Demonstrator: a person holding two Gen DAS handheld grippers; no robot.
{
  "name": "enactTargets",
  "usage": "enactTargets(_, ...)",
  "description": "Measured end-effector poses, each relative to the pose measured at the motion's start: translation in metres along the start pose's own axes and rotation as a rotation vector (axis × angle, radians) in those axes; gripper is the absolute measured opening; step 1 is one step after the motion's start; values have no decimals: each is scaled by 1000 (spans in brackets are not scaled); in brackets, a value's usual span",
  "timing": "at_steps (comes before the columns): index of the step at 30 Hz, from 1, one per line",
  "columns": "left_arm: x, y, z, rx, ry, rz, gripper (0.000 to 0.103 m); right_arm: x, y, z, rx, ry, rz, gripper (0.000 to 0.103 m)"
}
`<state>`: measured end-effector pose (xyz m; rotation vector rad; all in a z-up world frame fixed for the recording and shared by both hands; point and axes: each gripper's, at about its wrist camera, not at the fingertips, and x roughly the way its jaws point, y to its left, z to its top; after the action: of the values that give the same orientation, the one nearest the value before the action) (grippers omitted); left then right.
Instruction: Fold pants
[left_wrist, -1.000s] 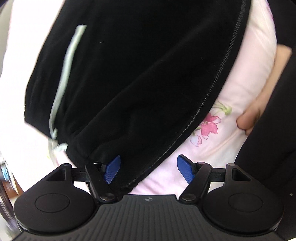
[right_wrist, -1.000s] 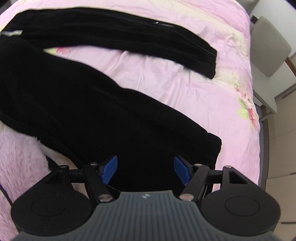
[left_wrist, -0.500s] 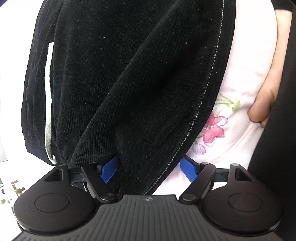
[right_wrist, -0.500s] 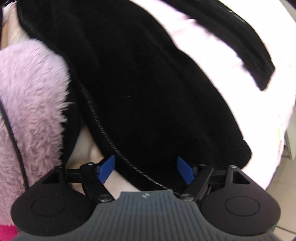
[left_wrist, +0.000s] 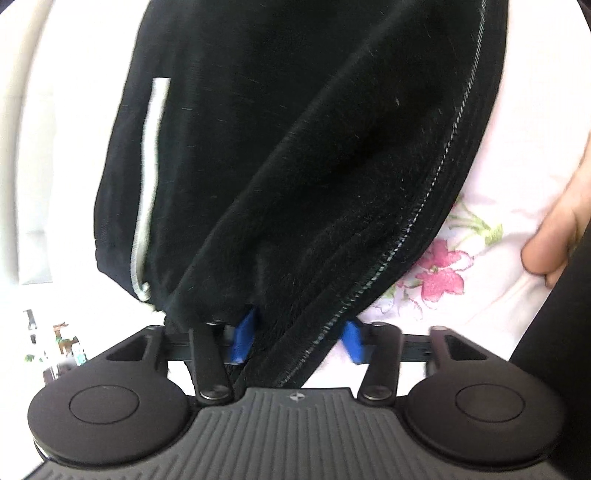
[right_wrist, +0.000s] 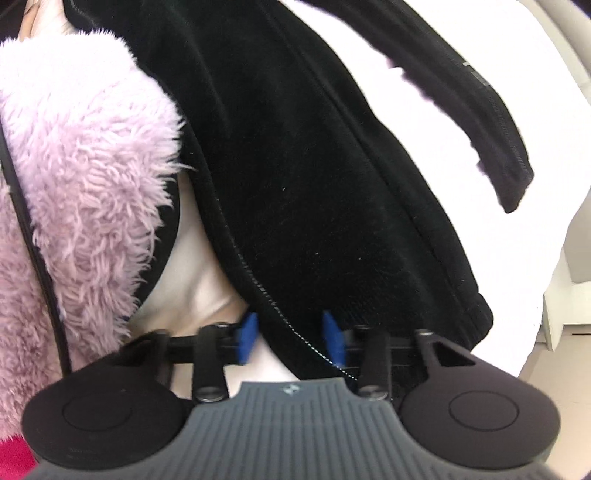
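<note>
**Both tools close in on the pants' stitched edge**

Nearest the lens, the left tool (left_wrist: 297, 338) has narrowed since half a second ago: its blue pads, then spread wide, now stand close on either side of the black pants (left_wrist: 314, 155), with the stitched seam (left_wrist: 424, 229) running down between them. The fabric fills the gap, so it reads as gripped, though the pads' contact faces are buried in cloth. The right tool (right_wrist: 291, 338) has drawn in the same way, and the seam edge (right_wrist: 255, 280) of the pants (right_wrist: 332, 177) passes between its pads; I judge that it too has the fabric. With both ends of one edge taken, the next lift or carry-over for a fold looks ready, but no fold is yet made.

Beyond the left tool, the pants hang or drape upward from the pads, a pale drawcord (left_wrist: 147, 192) down their left side. Right of the seam lies the floral bed sheet (left_wrist: 476, 236), and at the frame's right edge a bare hand (left_wrist: 554, 243), cut off.

Beyond the right tool, a fluffy lilac sleeve (right_wrist: 85, 177) sits left of the pants. Farther off, the other trouser leg (right_wrist: 480, 122) stretches over the bed (right_wrist: 424, 110), which is blown out to white.

The waistband, the pants' full outline and whether the cloth has left the bed cannot be made out. Motion blur softens both views.
</note>
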<state>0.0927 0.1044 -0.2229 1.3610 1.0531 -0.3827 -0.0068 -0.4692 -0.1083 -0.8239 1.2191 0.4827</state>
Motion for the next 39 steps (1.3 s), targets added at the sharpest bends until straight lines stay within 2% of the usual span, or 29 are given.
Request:
enactTargets(1, -6, 3, -1, -34, -13, 2, 39, -5, 2, -1, 7, -10, -13, 15)
enactTargets(2, -11, 6, -3, -69, -25, 1, 35, -9, 4, -2, 17, -20, -17, 6)
enactTargets(4, -22, 14, -1, -120, -42, -3, 25, -20, 7, -4, 26, -40, -46, 6)
enactTargets(7, -34, 22, -6, -166, -58, 19, 21, -34, 8, -5, 35, -64, -82, 4)
enactTargets(11, -58, 39, -5, -299, -90, 69, 19, -53, 5, 4, 43, -95, -145, 3)
enactTargets(15, -74, 65, -1, -439, -103, 82, 18, -77, -4, 14, 69, -139, -237, 1)
enactTargets(23, -89, 139, 1, -744, -120, 96, 17, -101, -48, 52, 143, -200, -417, 0)
enactTargets(26, -84, 165, 14, -793, -104, 122, 17, -95, -73, 76, 148, -201, -462, 0)
enactTargets(31, -70, 205, 33, -840, -86, 152, 17, -80, -110, 114, 165, -197, -490, 0)
enactTargets(39, -22, 257, 68, -859, -29, 165, 18, -30, -176, 189, 214, -179, -505, 0)
